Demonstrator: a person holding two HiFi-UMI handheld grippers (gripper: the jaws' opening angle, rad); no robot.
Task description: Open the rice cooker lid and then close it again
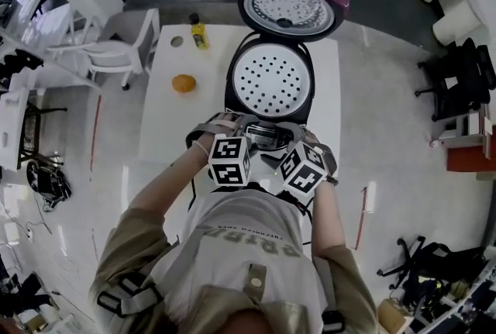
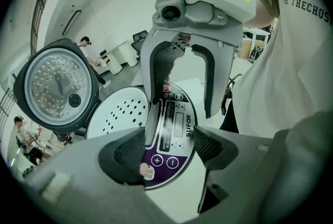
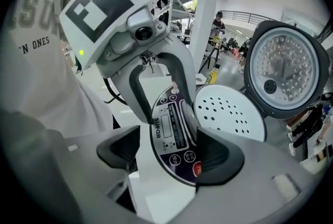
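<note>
The left gripper (image 2: 167, 147) has its dark, ribbed rubber fingers (image 2: 127, 151) spread wide and clamps nothing. The glossy purple oval control panel (image 2: 174, 137) shows between them. The right gripper (image 3: 167, 153) likewise holds its fingers (image 3: 214, 156) well apart over the same panel, empty. Both are at the front of the rice cooker (image 1: 231, 88), which stands on the white rectangular surface (image 1: 167, 123). Its round, magenta-rimmed lid (image 1: 293, 8), with a dimpled metal inner plate, stands fully raised. A white perforated disc (image 1: 271, 80) fills the pot. A round orange object (image 1: 184, 83) lies beside the cooker.
</note>
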